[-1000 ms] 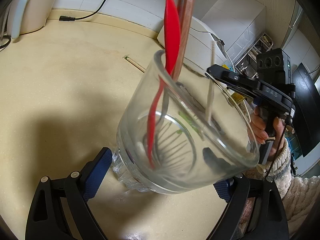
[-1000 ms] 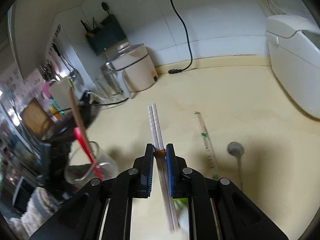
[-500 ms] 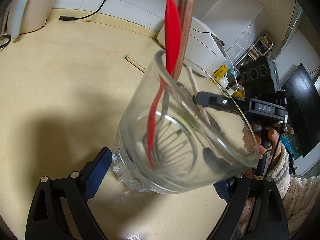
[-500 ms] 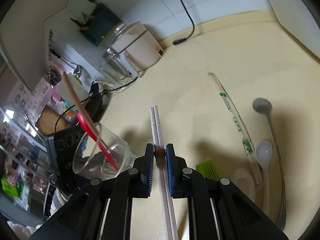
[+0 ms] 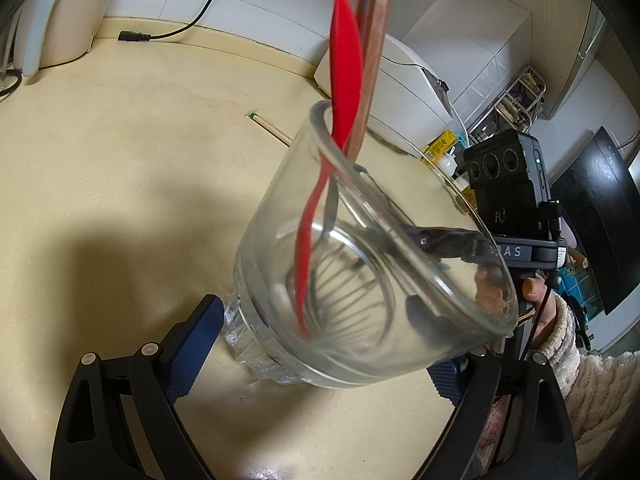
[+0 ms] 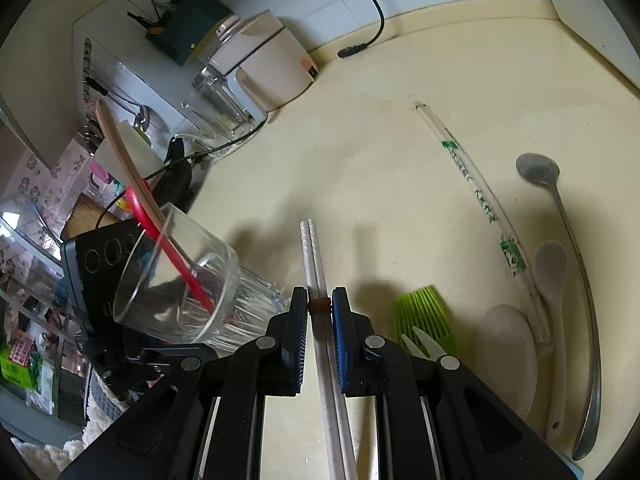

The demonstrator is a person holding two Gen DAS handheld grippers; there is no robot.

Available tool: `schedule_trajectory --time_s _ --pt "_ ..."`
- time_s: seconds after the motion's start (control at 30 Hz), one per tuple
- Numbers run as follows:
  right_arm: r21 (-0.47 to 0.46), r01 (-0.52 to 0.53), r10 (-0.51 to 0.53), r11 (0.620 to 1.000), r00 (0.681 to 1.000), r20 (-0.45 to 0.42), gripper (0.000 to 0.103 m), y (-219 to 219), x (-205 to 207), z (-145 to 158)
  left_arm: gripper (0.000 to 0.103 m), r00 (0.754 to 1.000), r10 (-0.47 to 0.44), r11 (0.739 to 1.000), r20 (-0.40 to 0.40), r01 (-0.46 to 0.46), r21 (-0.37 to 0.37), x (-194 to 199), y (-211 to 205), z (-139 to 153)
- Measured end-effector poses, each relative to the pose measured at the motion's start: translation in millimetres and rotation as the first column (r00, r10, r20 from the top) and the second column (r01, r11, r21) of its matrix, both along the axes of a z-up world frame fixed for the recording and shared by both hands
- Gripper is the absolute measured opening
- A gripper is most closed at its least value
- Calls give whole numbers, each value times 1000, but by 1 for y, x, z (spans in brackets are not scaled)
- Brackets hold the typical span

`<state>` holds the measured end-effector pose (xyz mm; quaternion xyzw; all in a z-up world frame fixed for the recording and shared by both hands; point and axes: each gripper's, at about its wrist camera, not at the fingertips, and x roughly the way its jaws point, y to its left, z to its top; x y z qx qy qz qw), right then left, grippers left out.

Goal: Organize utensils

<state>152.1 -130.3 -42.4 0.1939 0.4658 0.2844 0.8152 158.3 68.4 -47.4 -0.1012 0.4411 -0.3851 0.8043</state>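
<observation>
Looking along my left hand-held gripper, I see the clear round drinking glass sitting between its two blue pads. The pads are about half apart and press on the ribbed bottom of the glass, one on each side. The glass leans over to the right. Inside it stand a red plastic spatula and a long brown wooden stick, and both poke up past the rim. Under the glass is the pale yellow counter. Far off on it lies one thin chopstick with a green end. On the right, seen partly through the glass, is my right hand-held gripper.

Looking along my right hand-held gripper, its blue pads are almost closed. They pinch a pair of thin white chopsticks that point away from me. To the left, close by, is the tilted glass with the red spatula in it. On the right of the counter lie a clear chopstick with green leaf marks, a grey metal spoon, a white plastic spoon and a green brush with soft bristles.
</observation>
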Motion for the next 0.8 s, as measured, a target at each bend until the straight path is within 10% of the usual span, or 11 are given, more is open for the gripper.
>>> schedule_trajectory --time_s 0.8 --pt "-40 101 -95 994 987 127 12 -15 -18 22 93 1000 0 1000 0 0 -1 0 0 0"
